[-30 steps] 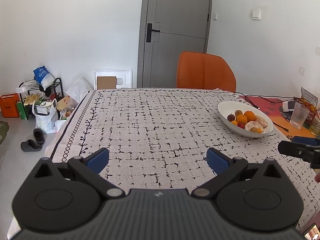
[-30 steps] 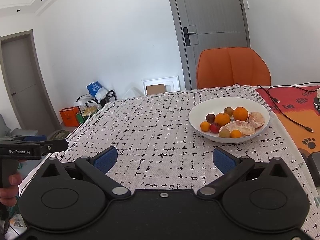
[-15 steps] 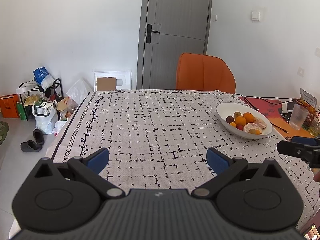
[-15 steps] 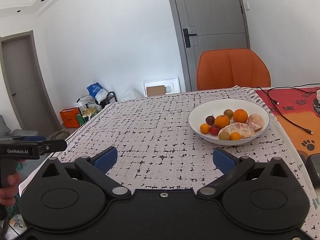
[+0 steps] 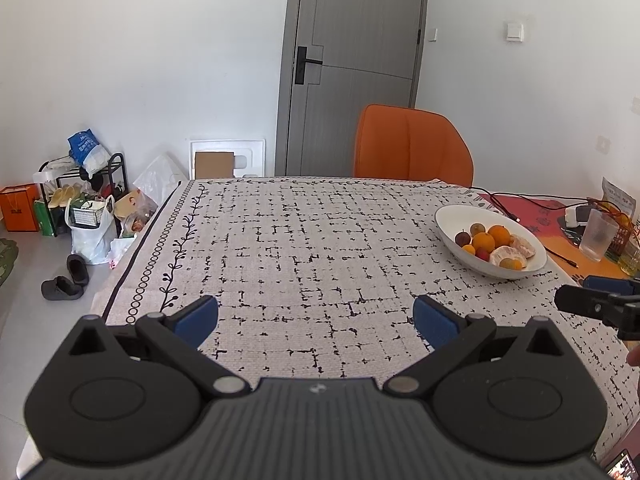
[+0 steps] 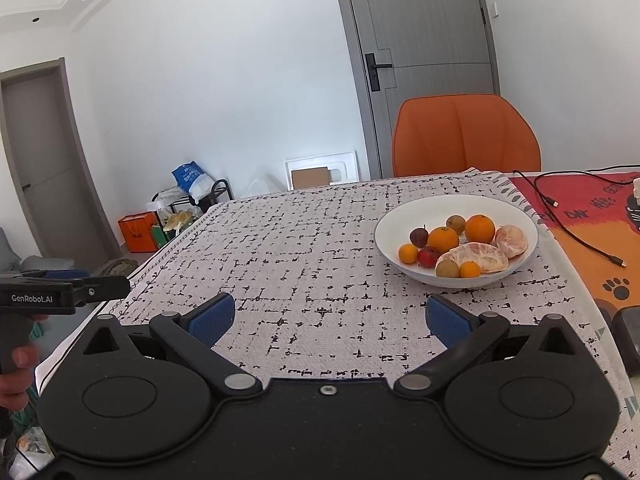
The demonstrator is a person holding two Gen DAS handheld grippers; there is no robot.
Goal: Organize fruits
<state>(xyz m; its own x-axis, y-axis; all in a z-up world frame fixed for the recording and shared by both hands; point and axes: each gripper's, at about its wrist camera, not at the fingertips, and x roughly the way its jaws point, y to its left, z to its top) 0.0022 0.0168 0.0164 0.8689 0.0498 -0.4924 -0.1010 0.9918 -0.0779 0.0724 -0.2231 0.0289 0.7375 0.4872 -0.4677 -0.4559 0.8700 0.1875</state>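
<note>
A white bowl [image 6: 420,212] stands on the patterned tablecloth [image 6: 312,256], holding several fruits: oranges [image 6: 479,228], peeled citrus pieces [image 6: 476,257], a dark plum [image 6: 419,236] and small brown fruits. It also shows in the left wrist view [image 5: 452,220] at the right. My right gripper [image 6: 330,318] is open and empty above the cloth, short of the bowl and to its left. My left gripper [image 5: 316,318] is open and empty above the cloth near the table's front edge, with the bowl far to its right.
An orange chair [image 6: 466,136] stands behind the table's far edge. A black cable [image 6: 576,236] lies on the red mat [image 6: 592,216] to the right. A clear cup [image 5: 598,236] stands at the right. Bags and a shoe rack [image 5: 80,200] sit on the floor left.
Both grippers have shifted slightly; the bowl sits a little lower in the right wrist view. Both stay open and empty.
</note>
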